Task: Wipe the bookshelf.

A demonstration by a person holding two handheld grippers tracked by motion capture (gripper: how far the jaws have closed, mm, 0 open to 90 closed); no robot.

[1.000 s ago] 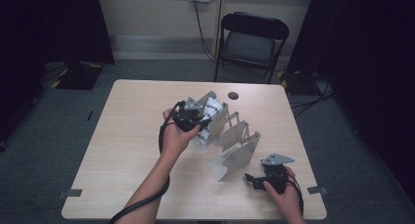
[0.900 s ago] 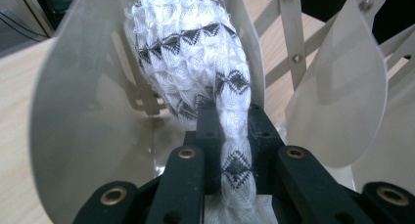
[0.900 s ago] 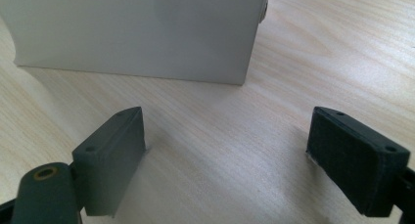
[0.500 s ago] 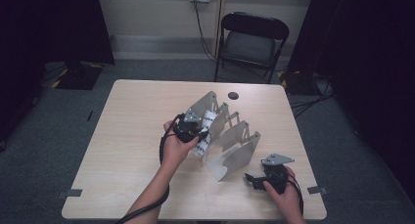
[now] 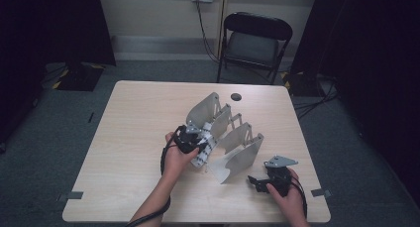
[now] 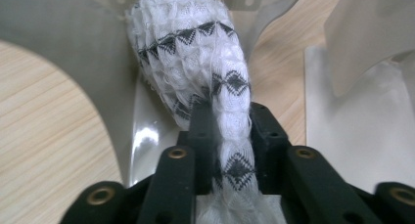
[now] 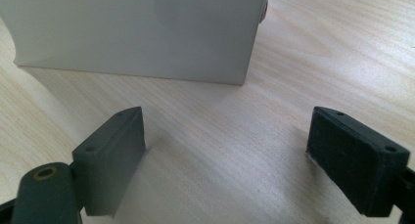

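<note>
Your left gripper [image 6: 226,136] has the white patterned cloth [image 6: 195,62] running between its pads, which still touch it although the jaws have just been opening. The cloth lies between the grey rack's [image 5: 237,138] dividers. Your right gripper [image 7: 227,160] rests low over the table [image 5: 129,138], jaws wide and empty.

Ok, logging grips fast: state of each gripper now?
Left gripper: jaws just opening, patterned sock between them.
Right gripper: open, holding nothing.
</note>
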